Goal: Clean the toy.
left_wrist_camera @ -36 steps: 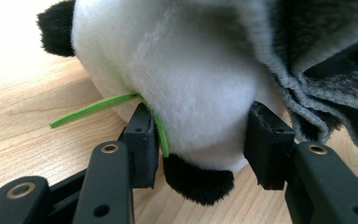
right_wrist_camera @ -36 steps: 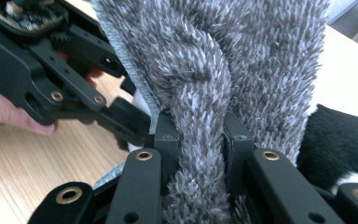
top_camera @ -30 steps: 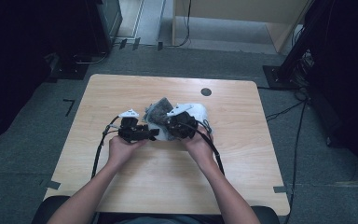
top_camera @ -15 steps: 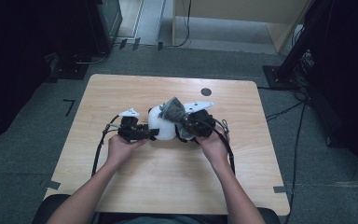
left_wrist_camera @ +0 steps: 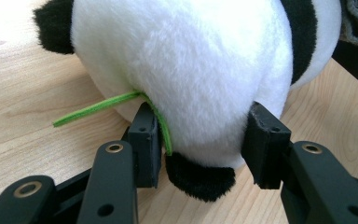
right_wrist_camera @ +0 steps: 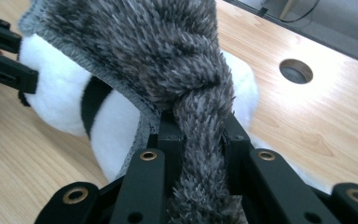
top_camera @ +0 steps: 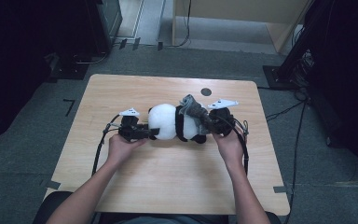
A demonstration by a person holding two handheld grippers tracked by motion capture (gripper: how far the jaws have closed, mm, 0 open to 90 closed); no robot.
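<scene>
Overhead light falls brightly on the desk (top_camera: 135,186) while the floor around it stays dim; both close views blur softly at near range.

Wooden table (top_camera: 168,182), rounded corners, lying under both sets of jaws. Round hole (top_camera: 206,92) in the tabletop, beyond the right jaws and well apart from them. 2 strips of grey tape, 1 at each near table corner (top_camera: 51,185) (top_camera: 280,189), behind the jaws. Grey carpet (top_camera: 23,154) around the table; black cables (top_camera: 294,140) trail across it, outward of the right jaws.
</scene>
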